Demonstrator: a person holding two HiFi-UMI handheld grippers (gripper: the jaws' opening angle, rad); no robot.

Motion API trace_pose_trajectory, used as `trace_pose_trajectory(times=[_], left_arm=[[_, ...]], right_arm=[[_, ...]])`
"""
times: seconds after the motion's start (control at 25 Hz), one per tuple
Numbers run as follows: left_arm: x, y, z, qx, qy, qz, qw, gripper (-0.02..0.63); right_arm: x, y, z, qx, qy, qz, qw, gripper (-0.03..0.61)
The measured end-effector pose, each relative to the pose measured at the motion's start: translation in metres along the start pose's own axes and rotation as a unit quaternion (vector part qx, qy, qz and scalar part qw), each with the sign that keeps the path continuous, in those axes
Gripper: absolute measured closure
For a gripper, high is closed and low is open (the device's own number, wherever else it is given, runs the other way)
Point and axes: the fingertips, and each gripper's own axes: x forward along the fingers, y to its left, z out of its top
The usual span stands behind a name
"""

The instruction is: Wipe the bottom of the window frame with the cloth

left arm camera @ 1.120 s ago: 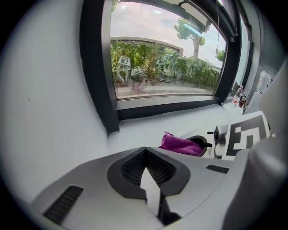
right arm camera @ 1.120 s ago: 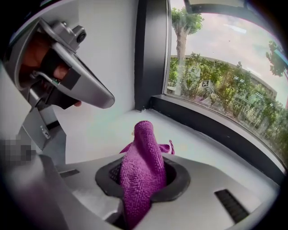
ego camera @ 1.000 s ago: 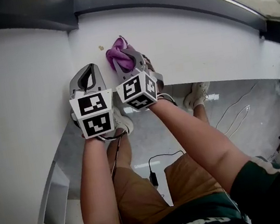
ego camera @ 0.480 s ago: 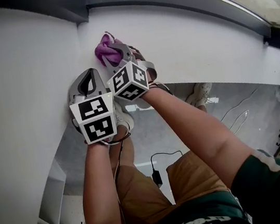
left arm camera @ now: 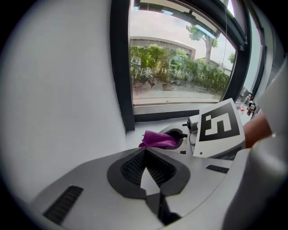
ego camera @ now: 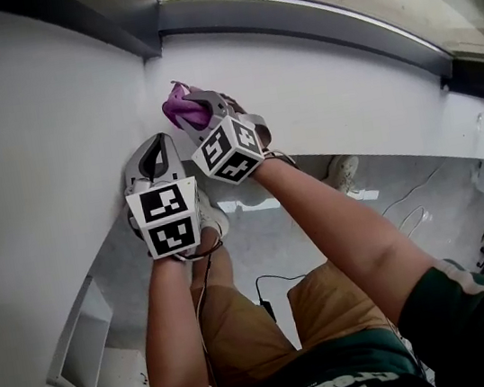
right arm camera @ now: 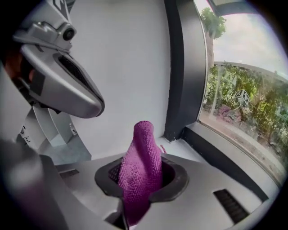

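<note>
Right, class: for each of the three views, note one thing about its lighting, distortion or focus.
Head view: the wide lens bends the straight window frame into a curve. Left gripper view: black vignette in the corners, sky pale and washed. Right gripper view: sky blown out at top right, purple cloth in sharp focus.

Left gripper [ego camera: 160,140] and right gripper [ego camera: 195,106] — grey, with black-and-white marker cubes [ego camera: 171,217]; brown shorts [ego camera: 245,324], green shirt [ego camera: 468,325].
</note>
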Motion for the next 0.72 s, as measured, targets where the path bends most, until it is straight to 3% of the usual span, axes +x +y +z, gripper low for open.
trace_pose_trajectory(times=[0.24,0.48,0.72], left_arm=[[-0.045,-0.018,0.035,0.014,-0.032,0.001,0.9994,0.605],[-0.096,-0.053,0.083,0.043,-0.089,-0.026,0.9948,0.605],[-0.152,-0.088,0.130,0.062,-0.115,-0.037,0.9908,0.604]], right_arm=[[-0.063,-0.013,0.047,0.016,-0.040,-0.009,0.999,0.491],[-0.149,-0.021,0.096,0.030,-0.079,-0.004,0.996,0.491],[-0.225,-0.015,0.123,0.052,-0.081,0.012,0.995,0.491]])
